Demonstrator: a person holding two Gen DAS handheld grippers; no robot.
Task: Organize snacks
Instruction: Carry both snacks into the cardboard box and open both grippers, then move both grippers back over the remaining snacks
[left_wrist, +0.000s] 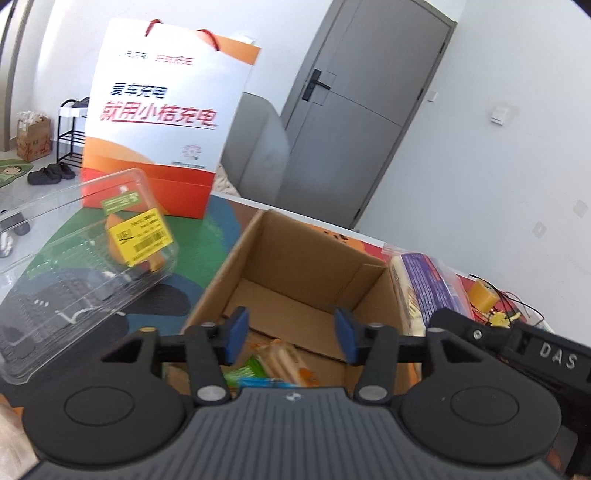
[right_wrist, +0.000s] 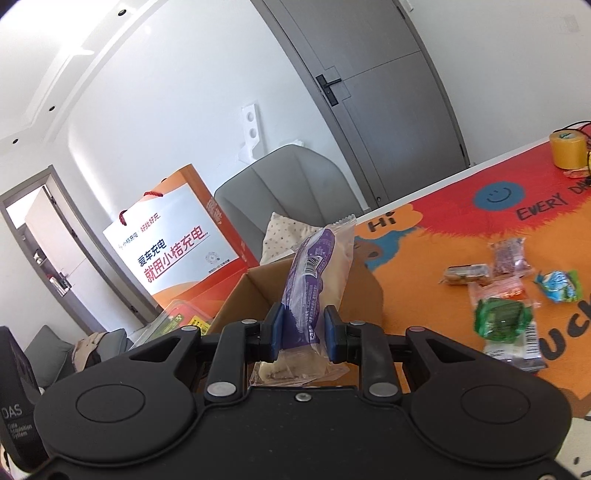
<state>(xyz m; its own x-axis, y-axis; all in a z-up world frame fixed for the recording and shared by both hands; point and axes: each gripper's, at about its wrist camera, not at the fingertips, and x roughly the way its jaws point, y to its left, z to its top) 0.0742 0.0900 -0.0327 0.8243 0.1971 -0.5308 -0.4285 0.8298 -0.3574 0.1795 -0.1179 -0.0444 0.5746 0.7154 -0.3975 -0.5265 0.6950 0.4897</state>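
Observation:
An open cardboard box (left_wrist: 306, 266) stands on the table with a few wrapped snacks (left_wrist: 280, 363) at its near end. My left gripper (left_wrist: 291, 338) is open and empty, just above the box's near edge. My right gripper (right_wrist: 303, 332) is shut on a long purple-and-cream snack packet (right_wrist: 314, 280) and holds it upright over the box's right edge (right_wrist: 258, 280). The packet also shows in the left wrist view (left_wrist: 424, 288), beside the box's right wall. Several loose snacks (right_wrist: 502, 295) lie on the orange mat to the right.
A clear plastic clamshell (left_wrist: 85, 266) with a yellow label lies left of the box. An orange-and-white paper bag (left_wrist: 162, 125) stands behind it. A yellow tape roll (right_wrist: 567, 149) with wires sits at the far right of the mat. A grey chair (right_wrist: 288, 184) stands behind the table.

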